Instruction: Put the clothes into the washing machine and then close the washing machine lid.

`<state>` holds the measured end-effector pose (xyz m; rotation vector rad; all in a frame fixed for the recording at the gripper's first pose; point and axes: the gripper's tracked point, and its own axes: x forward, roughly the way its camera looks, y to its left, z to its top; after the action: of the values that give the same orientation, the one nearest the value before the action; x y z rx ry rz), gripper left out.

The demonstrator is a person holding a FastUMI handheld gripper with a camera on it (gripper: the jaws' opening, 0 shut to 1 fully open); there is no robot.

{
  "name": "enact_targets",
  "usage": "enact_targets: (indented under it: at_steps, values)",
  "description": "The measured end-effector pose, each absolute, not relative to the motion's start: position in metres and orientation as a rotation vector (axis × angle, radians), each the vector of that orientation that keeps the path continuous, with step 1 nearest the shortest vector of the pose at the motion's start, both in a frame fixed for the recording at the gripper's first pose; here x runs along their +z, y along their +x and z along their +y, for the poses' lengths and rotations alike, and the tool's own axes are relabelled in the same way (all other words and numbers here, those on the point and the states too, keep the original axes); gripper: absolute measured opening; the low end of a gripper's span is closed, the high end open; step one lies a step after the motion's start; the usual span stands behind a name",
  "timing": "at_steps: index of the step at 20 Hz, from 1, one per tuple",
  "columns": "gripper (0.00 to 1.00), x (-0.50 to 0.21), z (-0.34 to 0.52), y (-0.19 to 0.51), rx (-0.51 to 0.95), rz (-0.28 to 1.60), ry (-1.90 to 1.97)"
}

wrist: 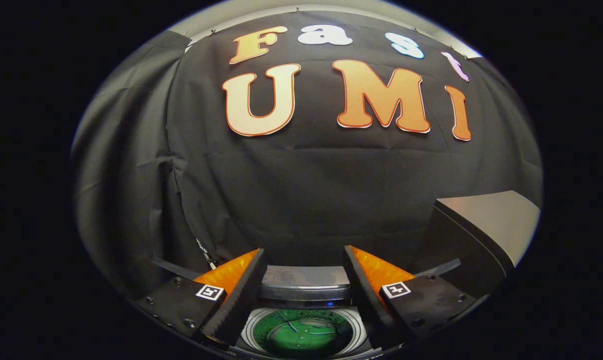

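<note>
Hovering above the washing machine [304, 280], the claw [305, 265] had its fingers [241, 295] spread wide with nothing between them. The drum [304, 335], green inside, sat directly below the gap between the fingers, its lid apparently up. No clothes were visible, so I couldn't tell where they lay. A grey box-like object [491, 220] stood just beside the right finger. Risk: swinging toward the clothes could clip that object or the machine's rim, since the claw hung close.
</note>
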<state>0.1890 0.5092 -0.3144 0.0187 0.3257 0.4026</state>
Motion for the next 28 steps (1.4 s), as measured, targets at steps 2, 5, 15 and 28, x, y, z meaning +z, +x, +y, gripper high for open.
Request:
enact_targets:
  at_steps: [2,5,15,28]
  values:
    - [0.99,-0.321,0.506,0.181,0.404,0.33,0.02]
    - [0.98,-0.349,0.497,0.169,0.391,0.389,-0.006]
    - [0.99,-0.421,0.482,0.142,0.382,0.532,-0.003]
    - [0.99,-0.336,0.46,0.116,0.44,0.453,0.039]
